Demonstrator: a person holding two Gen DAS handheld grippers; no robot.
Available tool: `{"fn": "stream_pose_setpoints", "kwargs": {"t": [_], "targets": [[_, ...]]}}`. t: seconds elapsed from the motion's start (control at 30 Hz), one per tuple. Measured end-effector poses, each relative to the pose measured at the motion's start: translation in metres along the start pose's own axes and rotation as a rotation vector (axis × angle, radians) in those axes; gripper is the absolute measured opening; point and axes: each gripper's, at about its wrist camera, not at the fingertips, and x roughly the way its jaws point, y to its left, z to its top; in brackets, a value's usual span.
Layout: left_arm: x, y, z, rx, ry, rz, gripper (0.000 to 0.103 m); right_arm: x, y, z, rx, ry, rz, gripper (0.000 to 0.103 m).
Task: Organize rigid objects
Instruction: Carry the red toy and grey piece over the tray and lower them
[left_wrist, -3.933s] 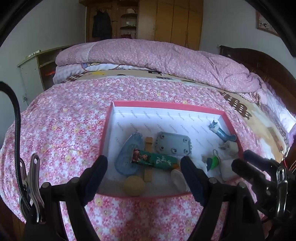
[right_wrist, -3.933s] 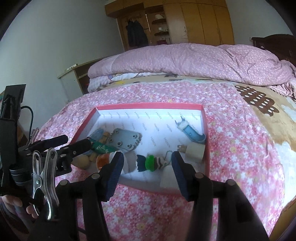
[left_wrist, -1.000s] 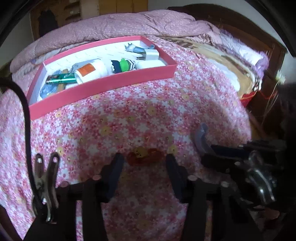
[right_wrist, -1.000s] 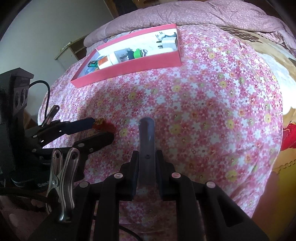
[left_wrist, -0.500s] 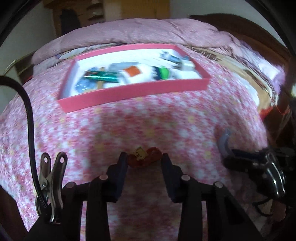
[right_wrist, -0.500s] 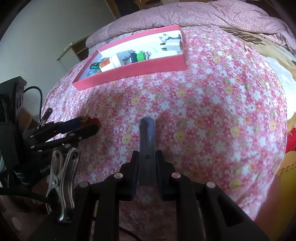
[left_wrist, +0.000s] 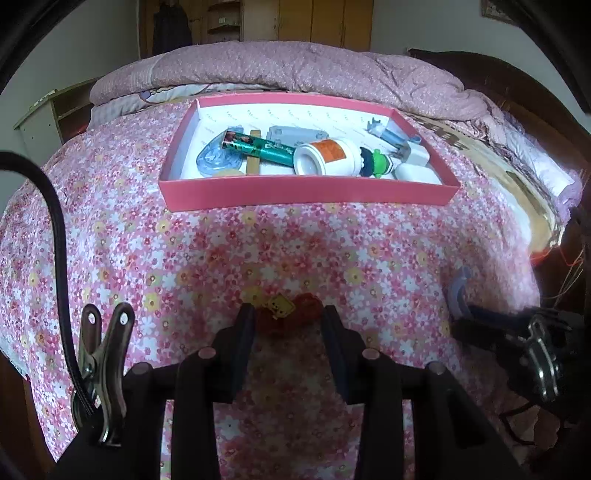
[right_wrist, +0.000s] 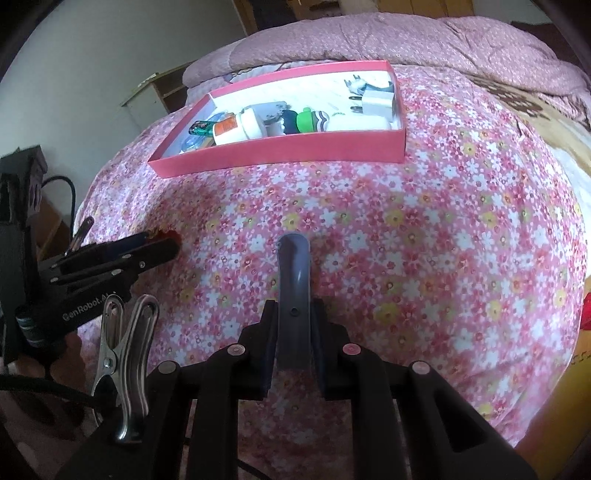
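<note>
Now both grippers sit low over the floral bedspread (left_wrist: 147, 240), each loaded, where a few seconds back both hung empty right at the pink box (left_wrist: 306, 192). Left gripper (left_wrist: 288, 317): jaws partly closed on a small red-and-yellow toy (left_wrist: 291, 312), held between the fingertips. Over the last second the box has swung from up-left to dead ahead of this gripper and levelled out; jaw gap hardly changed. Right gripper (right_wrist: 293, 314): jaws fully together on a curved grey-blue plastic piece (right_wrist: 293, 273), which sticks out forward past the fingertips; grip unchanged over the second. Judgement: two more rigid items picked up off the bedspread, carry-back to the box under way, drop-off not yet done. Box lies ahead of both grippers, well apart from them, further for the right. Contents crowd the near wall: white jar with orange label (left_wrist: 325, 157) on its side, green tube (left_wrist: 258, 146), blue-and-green figure (left_wrist: 375, 162), white charger (right_wrist: 376, 99), grey plate (left_wrist: 295, 133) behind. Free floor shows mainly at the far side. Obstacles: near wall must be cleared, and the jar looks liable to roll if bumped. Bedspread between gripper and box is bare. Left gripper appears at left edge of right view, close beside.
</note>
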Motion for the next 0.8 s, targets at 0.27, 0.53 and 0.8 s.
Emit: {"fn": "stream_pose_setpoints", "kwargs": {"t": [0.27, 0.53, 0.8], "targets": [[-0.008, 0.008, 0.002, -0.022, -0.021, -0.005, 0.039, 0.004, 0.004, 0.002, -0.026, -0.014, -0.023, 0.019], [-0.011, 0.017, 0.009, -0.05, -0.039, 0.004, 0.039, 0.007, 0.004, 0.004, -0.028, -0.018, -0.024, 0.019], [-0.009, 0.012, 0.021, -0.018, -0.043, -0.017, 0.039, 0.003, -0.002, 0.011, 0.019, -0.022, 0.035, 0.019]]}}
